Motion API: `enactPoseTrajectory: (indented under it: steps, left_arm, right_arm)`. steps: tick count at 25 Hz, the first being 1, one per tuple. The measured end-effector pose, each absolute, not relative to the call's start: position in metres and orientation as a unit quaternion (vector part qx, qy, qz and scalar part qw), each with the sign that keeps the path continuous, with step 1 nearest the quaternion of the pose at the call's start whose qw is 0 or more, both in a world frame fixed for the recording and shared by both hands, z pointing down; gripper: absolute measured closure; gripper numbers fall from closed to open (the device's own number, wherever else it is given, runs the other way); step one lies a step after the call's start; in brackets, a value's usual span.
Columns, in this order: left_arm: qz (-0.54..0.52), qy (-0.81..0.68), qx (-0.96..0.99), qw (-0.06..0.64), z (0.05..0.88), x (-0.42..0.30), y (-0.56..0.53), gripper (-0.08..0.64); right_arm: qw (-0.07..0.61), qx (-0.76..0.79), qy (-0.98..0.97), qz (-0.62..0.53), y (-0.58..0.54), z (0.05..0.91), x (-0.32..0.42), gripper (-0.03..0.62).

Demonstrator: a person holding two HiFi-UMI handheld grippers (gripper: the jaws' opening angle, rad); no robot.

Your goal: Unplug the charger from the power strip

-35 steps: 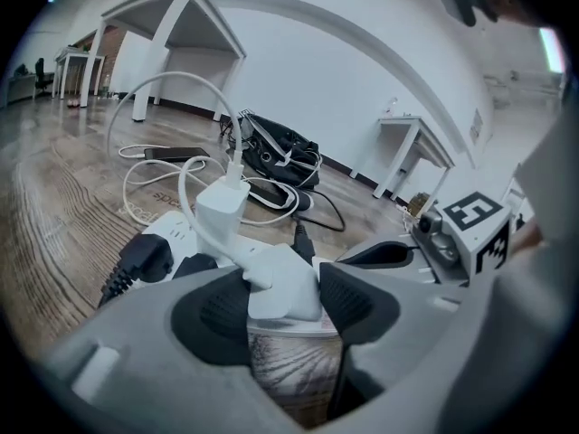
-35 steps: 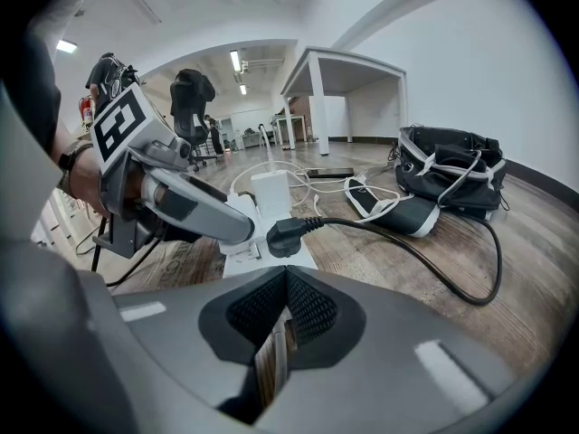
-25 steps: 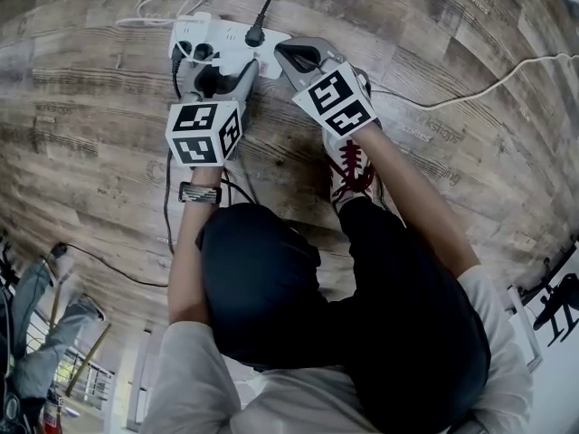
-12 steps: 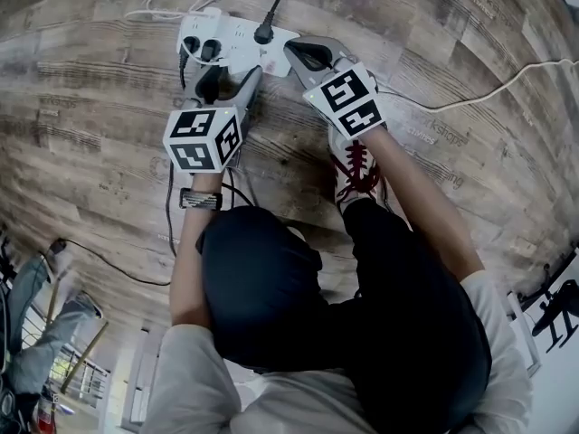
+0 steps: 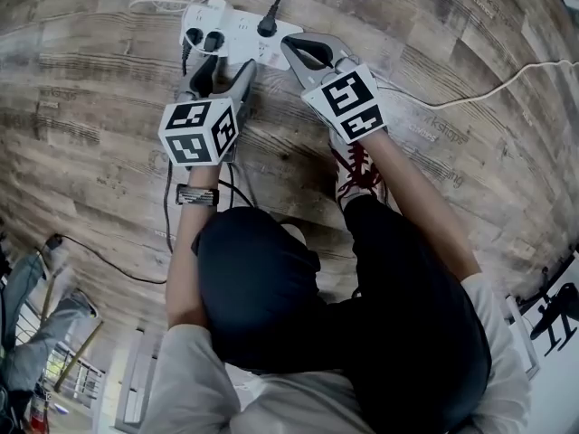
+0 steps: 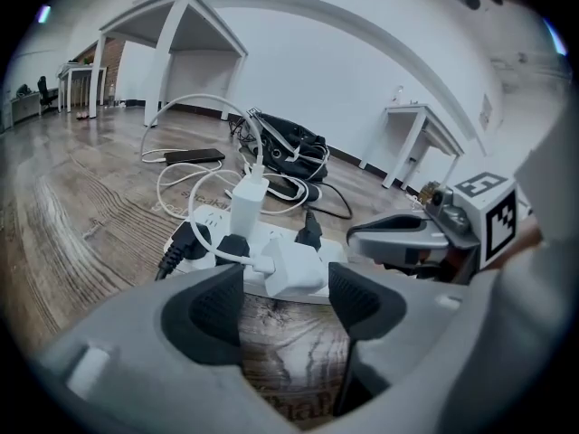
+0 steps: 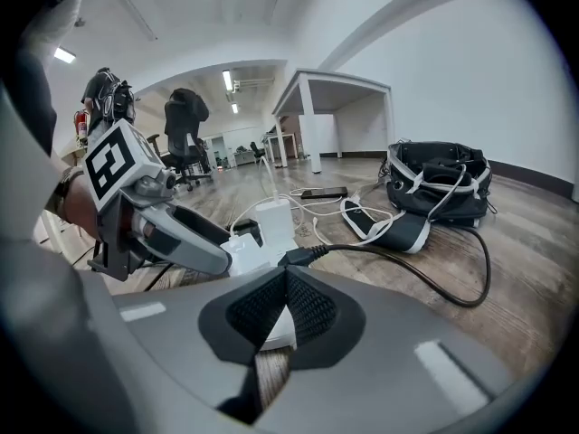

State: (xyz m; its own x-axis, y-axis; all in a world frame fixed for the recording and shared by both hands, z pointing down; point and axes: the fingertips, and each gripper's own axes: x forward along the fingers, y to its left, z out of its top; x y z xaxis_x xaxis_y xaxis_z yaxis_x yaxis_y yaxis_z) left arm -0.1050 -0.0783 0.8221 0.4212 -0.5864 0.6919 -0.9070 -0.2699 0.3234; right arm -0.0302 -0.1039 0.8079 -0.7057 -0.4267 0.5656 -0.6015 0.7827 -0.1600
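My left gripper has just been opening, and its jaws stand wide with nothing pressed between the pads. The charger sits just ahead of the tips, framed in the gap. It looks seated on the near side of the power strip, which lies on the floor.

To pull it well, I judge I should ease forward until both pads flank the cube's flat sides. I would close squarely on the body, not on its thin cable, then draw it straight out along the prongs without rocking. The black plugs and the tall white adapter stand close on its left and could be knocked.

My right gripper has its jaws closed together on nothing and is at the strip's right end; I cannot tell if it touches. Pressing that end down would probably keep the light strip from lifting with the charger.

The charger is a small white plastic cube with rounded corners, glossy and probably slippery. My pads are dark with a fine ribbed texture, which should bite. The strip is a flat white plastic slab, and the floor is matte wood-grain planking.
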Motion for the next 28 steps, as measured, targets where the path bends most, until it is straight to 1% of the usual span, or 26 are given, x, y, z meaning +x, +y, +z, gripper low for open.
enactPoseTrajectory:
  steps: [9, 12, 17, 20, 22, 25, 28]
  left_arm:
    - [0.230, -0.501, 0.761, 0.342, 0.812, -0.122, -0.073, 0.268]
    - [0.228, -0.518, 0.761, 0.317, 0.801, -0.130, -0.075, 0.276]
    - [0.225, -0.554, 0.763, 0.245, 0.772, -0.145, -0.088, 0.347]
    - [0.222, -0.567, 0.766, 0.208, 0.754, -0.147, -0.096, 0.430]
    - [0.218, -0.573, 0.768, 0.186, 0.742, -0.148, -0.101, 0.460]
    - [0.207, -0.592, 0.764, 0.154, 0.722, -0.156, -0.107, 0.555]
    - [0.202, -0.604, 0.760, 0.129, 0.705, -0.165, -0.112, 0.555]
  right_arm:
    - [0.242, 0.296, -0.908, 0.172, -0.105, 0.795, -0.028, 0.589]
    - [0.235, 0.305, -0.907, 0.173, -0.107, 0.791, -0.022, 0.591]
    - [0.216, 0.334, -0.903, 0.162, -0.121, 0.772, -0.006, 0.591]
    - [0.204, 0.350, -0.902, 0.149, -0.130, 0.759, 0.003, 0.591]
    - [0.198, 0.360, -0.901, 0.142, -0.136, 0.751, 0.009, 0.591]
    - [0.185, 0.372, -0.900, 0.130, -0.142, 0.734, 0.016, 0.591]
    - [0.170, 0.380, -0.903, 0.105, -0.150, 0.709, 0.019, 0.591]
